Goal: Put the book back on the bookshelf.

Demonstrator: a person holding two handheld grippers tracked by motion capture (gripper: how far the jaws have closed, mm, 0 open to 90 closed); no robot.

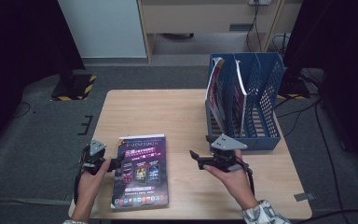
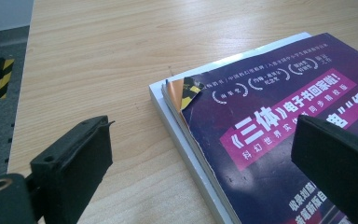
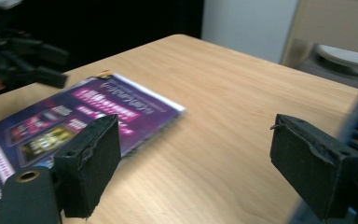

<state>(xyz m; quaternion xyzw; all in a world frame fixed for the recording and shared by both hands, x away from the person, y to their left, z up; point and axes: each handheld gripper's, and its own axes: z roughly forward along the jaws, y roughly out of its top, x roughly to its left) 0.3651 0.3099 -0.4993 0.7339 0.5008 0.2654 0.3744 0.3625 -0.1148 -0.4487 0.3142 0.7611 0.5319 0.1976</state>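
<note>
A purple-covered magazine point(image 1: 141, 170) lies flat near the table's front left, on top of a thin white one whose edge shows point(image 2: 168, 112). Its near corner is curled up point(image 2: 189, 93). My left gripper point(image 1: 117, 163) is at the magazine's left edge and is open. In the left gripper view its jaws point(image 2: 205, 144) stand wide, one over bare wood and one over the purple cover. My right gripper point(image 1: 195, 156) hovers open over the table between the magazine and the blue rack, pointing left. Nothing is between its jaws point(image 3: 196, 154), and the magazine point(image 3: 74, 121) lies beyond them.
A blue mesh file rack point(image 1: 265, 88) stands at the table's right back, holding upright magazines point(image 1: 216, 91) in its left slots. The wooden table point(image 1: 158, 112) is bare between the magazine and the rack. Cables and a striped stand base point(image 1: 74, 86) lie on the floor.
</note>
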